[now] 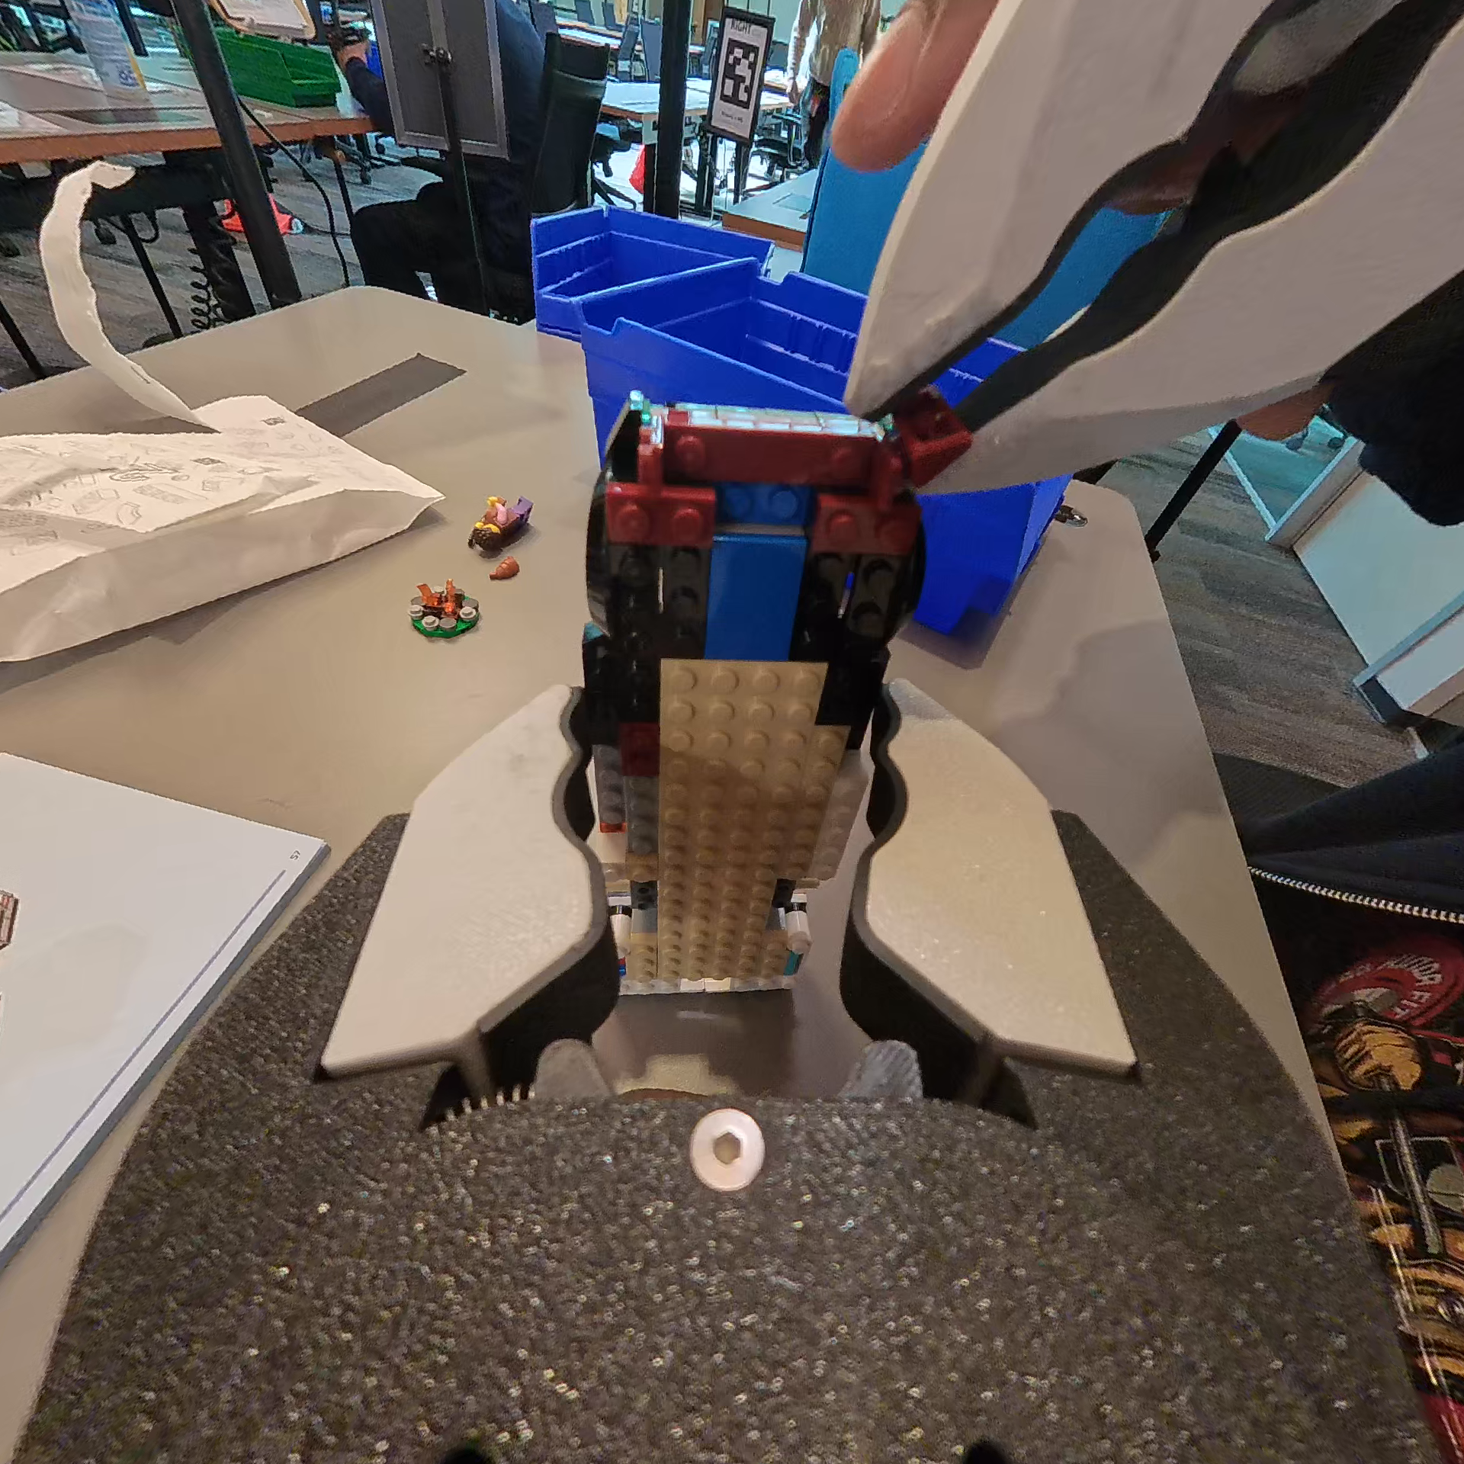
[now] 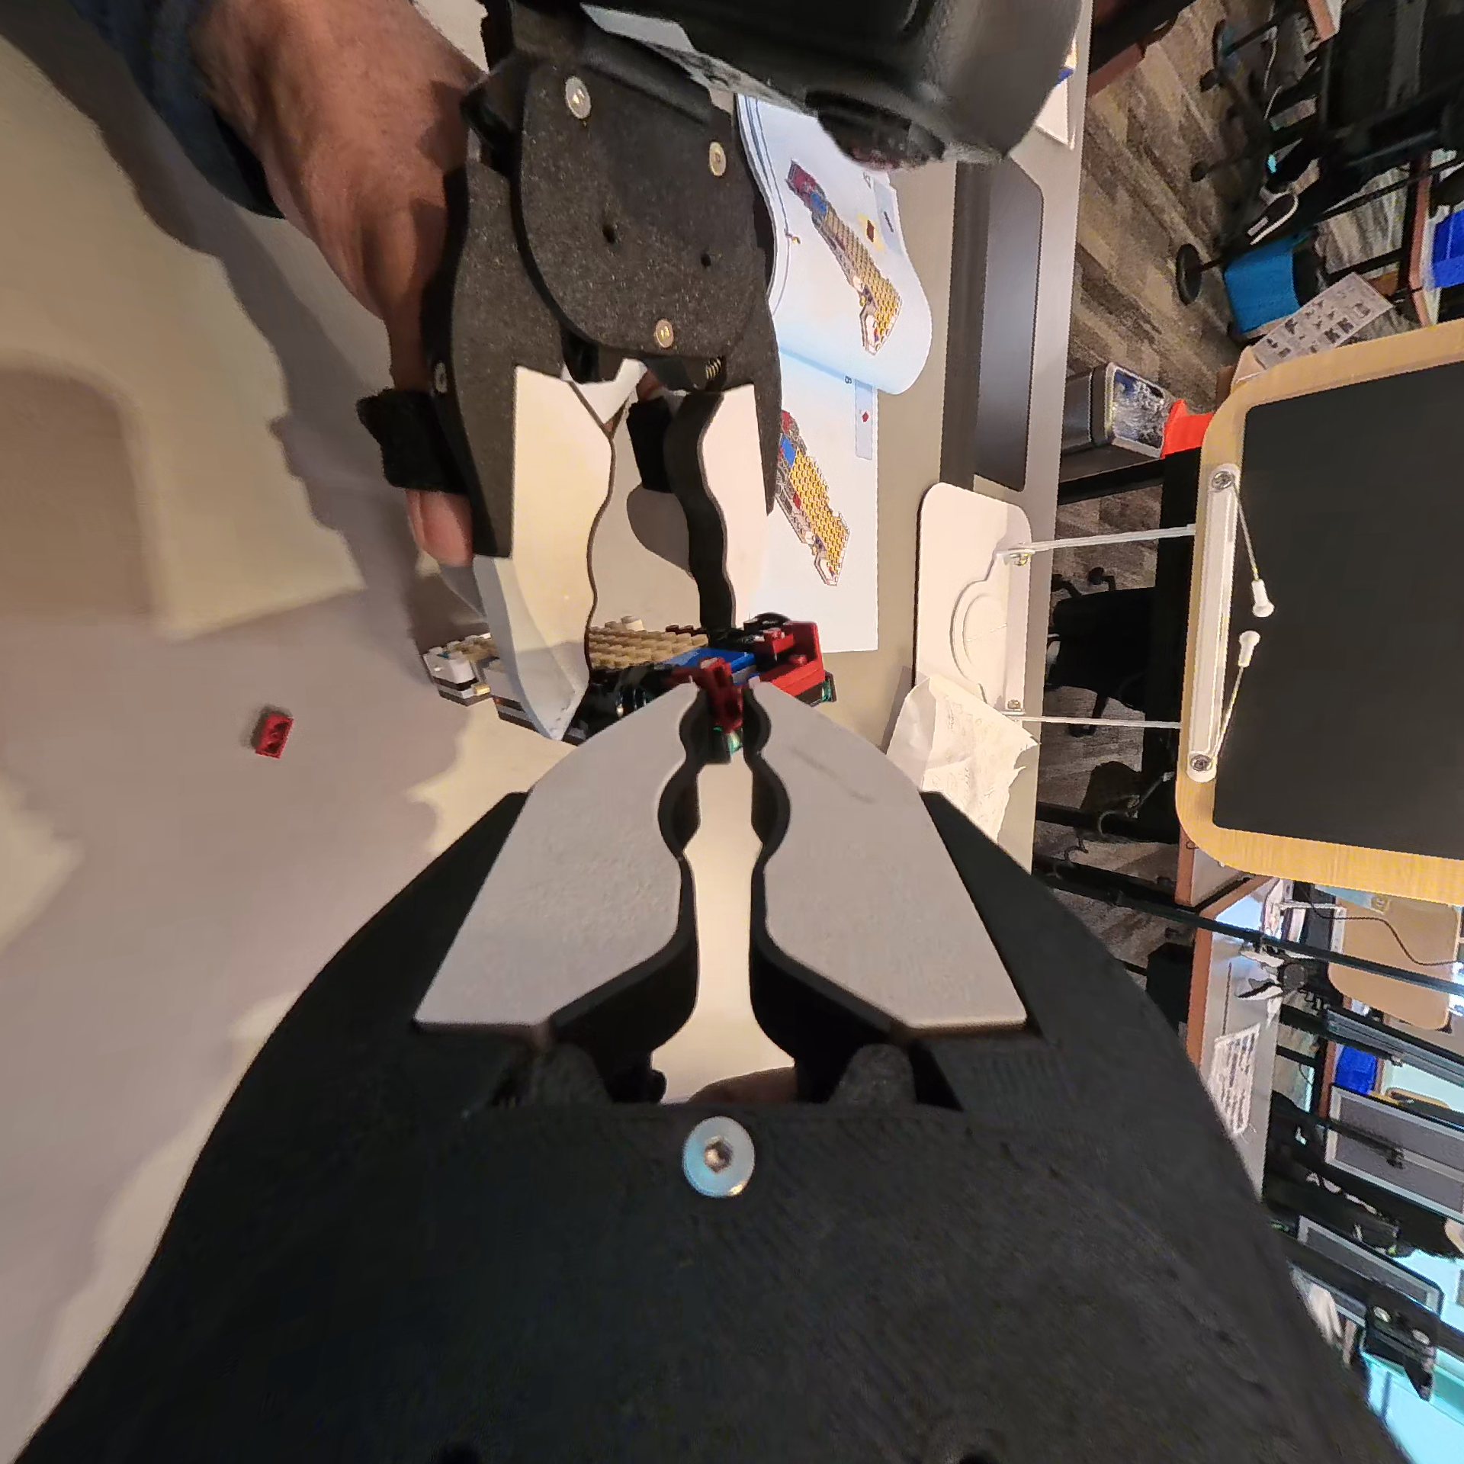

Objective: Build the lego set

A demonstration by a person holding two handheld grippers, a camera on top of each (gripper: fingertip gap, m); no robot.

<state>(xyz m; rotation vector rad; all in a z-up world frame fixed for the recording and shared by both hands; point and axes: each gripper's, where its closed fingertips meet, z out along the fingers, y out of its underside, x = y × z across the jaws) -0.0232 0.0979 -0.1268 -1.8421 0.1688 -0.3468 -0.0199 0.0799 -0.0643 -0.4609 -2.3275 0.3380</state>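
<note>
Item: brick-built model (image 1: 745, 713), clamped in left gripper (image 1: 733, 760) jaws. Right gripper (image 2: 722, 717) jaws pinch dark red brick (image 2: 719, 697) at model's far end; best kept square. Spare red brick (image 2: 273, 733) well apart on surface (image 2: 158, 871).

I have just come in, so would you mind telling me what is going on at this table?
A person is working with two handheld grippers over a grey table. The left gripper clamps a long brick model with a tan studded plate, blue centre and dark red far end. The right gripper pinches a small dark red brick at that far end. An instruction booklet, blue bins and a loose red brick lie nearby.
</note>
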